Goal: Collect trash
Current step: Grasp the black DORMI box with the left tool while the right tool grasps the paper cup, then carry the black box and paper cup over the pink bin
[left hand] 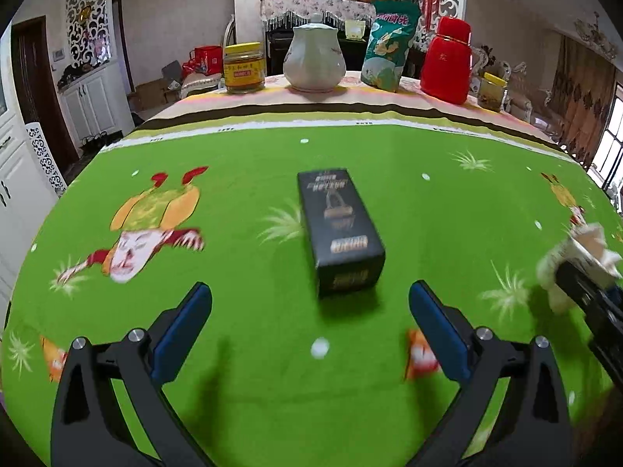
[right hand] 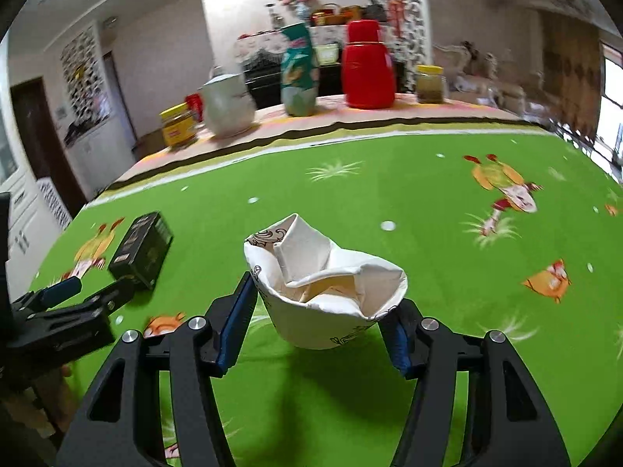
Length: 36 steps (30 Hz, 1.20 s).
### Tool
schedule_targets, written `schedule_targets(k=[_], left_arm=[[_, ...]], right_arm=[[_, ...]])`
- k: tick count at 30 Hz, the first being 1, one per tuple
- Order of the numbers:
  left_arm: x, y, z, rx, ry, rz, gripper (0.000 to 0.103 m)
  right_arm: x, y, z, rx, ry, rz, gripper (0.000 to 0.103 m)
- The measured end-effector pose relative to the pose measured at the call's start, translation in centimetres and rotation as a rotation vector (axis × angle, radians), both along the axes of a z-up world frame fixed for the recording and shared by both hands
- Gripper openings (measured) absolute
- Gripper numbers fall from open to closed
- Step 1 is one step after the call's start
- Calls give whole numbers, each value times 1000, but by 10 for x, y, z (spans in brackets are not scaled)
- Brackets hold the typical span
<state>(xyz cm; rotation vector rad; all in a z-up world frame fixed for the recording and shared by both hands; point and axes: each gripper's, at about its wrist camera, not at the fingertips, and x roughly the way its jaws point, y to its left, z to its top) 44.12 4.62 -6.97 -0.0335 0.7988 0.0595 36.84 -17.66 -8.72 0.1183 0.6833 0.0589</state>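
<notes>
A crumpled white paper cup (right hand: 311,260) sits between the blue pads of my right gripper (right hand: 325,292), which press on its two sides just above the green tablecloth (right hand: 428,210). The left wrist view shows that cup (left hand: 580,247) at its right edge, with the right gripper (left hand: 584,292) on it. A black rectangular box (left hand: 338,225) lies flat on the cloth just ahead of my left gripper (left hand: 310,286). That gripper is wide open and holds nothing. From the right wrist view the box (right hand: 142,249) lies at the left, beside the left gripper (right hand: 93,288).
Along the far edge of the table stand a yellow-lidded jar (left hand: 243,68), a white ceramic pot (left hand: 314,58), a green snack bag (left hand: 389,50), a red thermos (left hand: 447,62) and a second small jar (left hand: 492,91). Cabinets and a door lie to the left.
</notes>
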Motion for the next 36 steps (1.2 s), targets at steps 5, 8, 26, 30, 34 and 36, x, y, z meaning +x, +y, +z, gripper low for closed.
schedule_targets(k=[5,8,26,30,34,36], left_arm=[[29,-5,-3,7,15,23,95],[40,-6,-6,-8,35,6,81],[36,-3,-7,-90,12,-91,38],[30,-10,-1,-72,-10,-101,38],[12,-3,9,-81,-22,-72,38],[-4,0,17,-74,-42,-60,38]], right_arm=[[1,4,1,-28,-14,-2,57],[2,8,2,-42,-17,6,57],[8,5,-3,-16,20,21,57],[9,6,-4,-14,25,19,57],[9,7,-4,-21,21,19,57],[9,8,-3,-28,16,19,57]])
